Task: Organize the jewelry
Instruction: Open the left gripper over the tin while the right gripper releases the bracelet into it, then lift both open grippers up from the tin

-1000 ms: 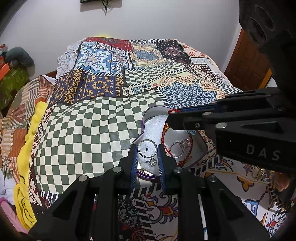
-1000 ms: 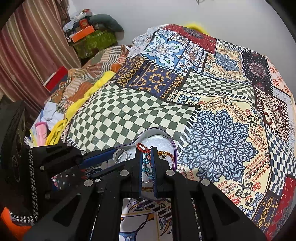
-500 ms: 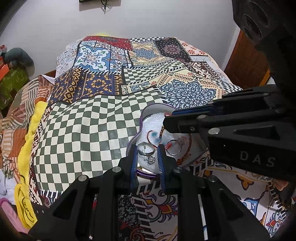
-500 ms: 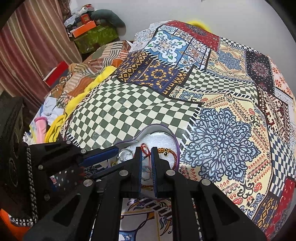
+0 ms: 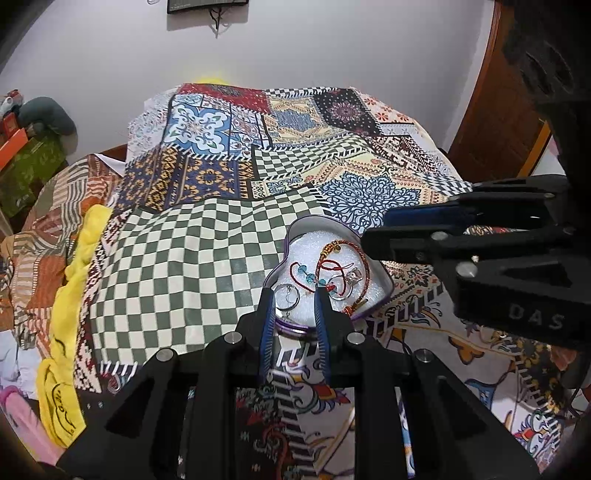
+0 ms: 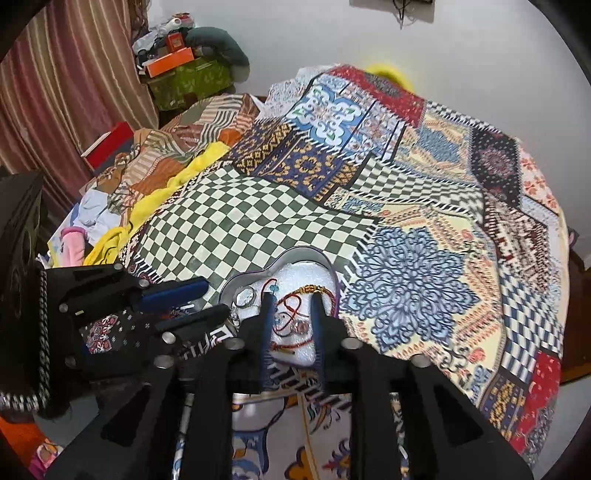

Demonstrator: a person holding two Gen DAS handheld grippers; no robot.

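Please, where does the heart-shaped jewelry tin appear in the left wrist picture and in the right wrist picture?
Left wrist view: the heart-shaped tin lies at centre, just beyond the left gripper.
Right wrist view: the tin lies low at centre, beyond the right gripper.
Shared landmark: the green checked patch of the bedspread, bordering the tin on its left in both views.

Near rim of the heart-shaped tin (image 5: pixel 295 230) is hidden behind the left gripper (image 5: pixel 295 297) fingers. A small charm below the silver hoop (image 5: pixel 288 296) is too small to identify. In the right wrist view, the red cord bracelet (image 6: pixel 295 314) and rings between the right gripper (image 6: pixel 291 299) fingers blur together. The wall frame (image 5: pixel 207 4) is cut off by the top edge. The bedspread (image 6: pixel 424 221) runs past the right edge.
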